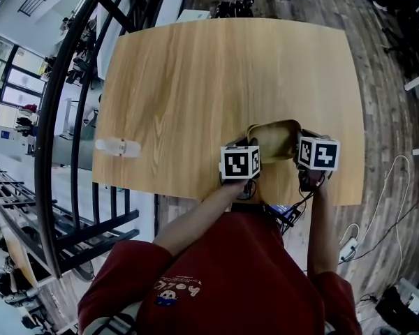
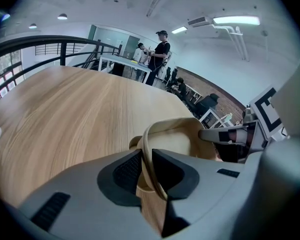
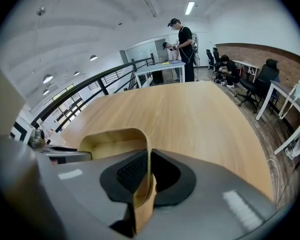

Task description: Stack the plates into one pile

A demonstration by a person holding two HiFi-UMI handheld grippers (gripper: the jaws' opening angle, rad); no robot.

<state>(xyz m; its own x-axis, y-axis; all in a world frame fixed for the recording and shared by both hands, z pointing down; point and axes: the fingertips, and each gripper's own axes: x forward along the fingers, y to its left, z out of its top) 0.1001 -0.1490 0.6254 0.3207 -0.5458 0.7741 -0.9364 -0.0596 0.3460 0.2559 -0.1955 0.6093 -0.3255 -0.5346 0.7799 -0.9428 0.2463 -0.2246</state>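
A light wooden plate (image 1: 274, 138) with rounded corners hangs just over the near edge of the wooden table (image 1: 223, 82), held from both sides. My left gripper (image 1: 255, 153) is shut on the plate's left rim. In the left gripper view the thin rim (image 2: 146, 154) stands between the dark pads of that gripper (image 2: 146, 171), and a second wooden edge seems to lie behind it. My right gripper (image 1: 297, 152) is shut on the right rim. In the right gripper view the plate (image 3: 115, 141) runs edge-on between the pads of my right gripper (image 3: 149, 173).
A small clear plastic bottle (image 1: 119, 147) lies near the table's left front corner. A black railing (image 1: 63, 117) curves past the left side. Cables (image 1: 377, 208) trail on the floor at right. People stand at distant desks (image 3: 182, 39).
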